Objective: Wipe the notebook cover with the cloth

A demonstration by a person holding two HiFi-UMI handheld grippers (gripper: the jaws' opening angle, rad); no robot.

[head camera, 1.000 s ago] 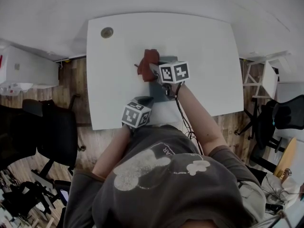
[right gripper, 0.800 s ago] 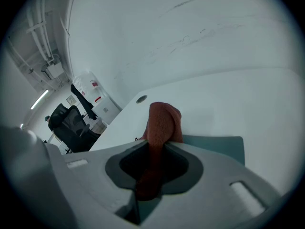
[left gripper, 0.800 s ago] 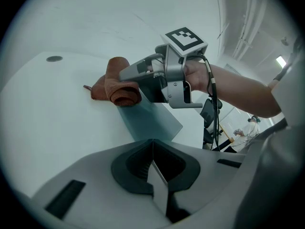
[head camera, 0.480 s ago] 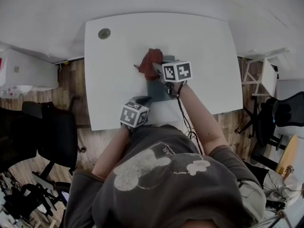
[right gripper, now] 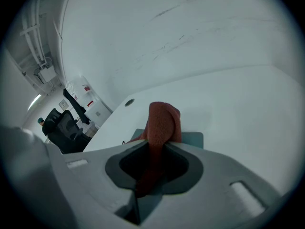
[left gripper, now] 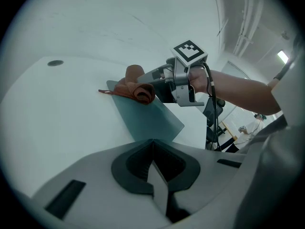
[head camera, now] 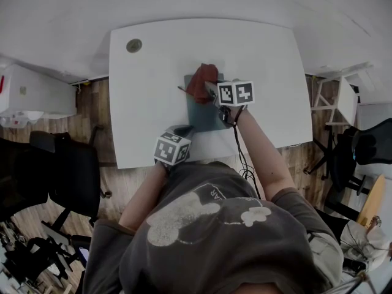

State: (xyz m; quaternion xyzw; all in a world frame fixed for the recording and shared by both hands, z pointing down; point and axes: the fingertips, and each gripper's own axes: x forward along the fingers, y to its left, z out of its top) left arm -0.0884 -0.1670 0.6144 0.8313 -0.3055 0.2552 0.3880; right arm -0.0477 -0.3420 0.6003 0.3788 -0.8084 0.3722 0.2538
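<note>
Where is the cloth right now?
In the head view, the red cloth sits on the far end of the teal notebook, near the middle of the white table, pinched by the right gripper.

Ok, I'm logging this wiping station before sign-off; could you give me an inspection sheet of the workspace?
Surface: white table, round grommet at a far corner.
Job's things: teal notebook lies flat; red-brown cloth on its far end.
Clutter: nothing seen.
Grippers: right gripper shut on cloth; left gripper shut, empty.
Cables: black cable along the right forearm.
Surroundings: office chair, wooden floor.
</note>
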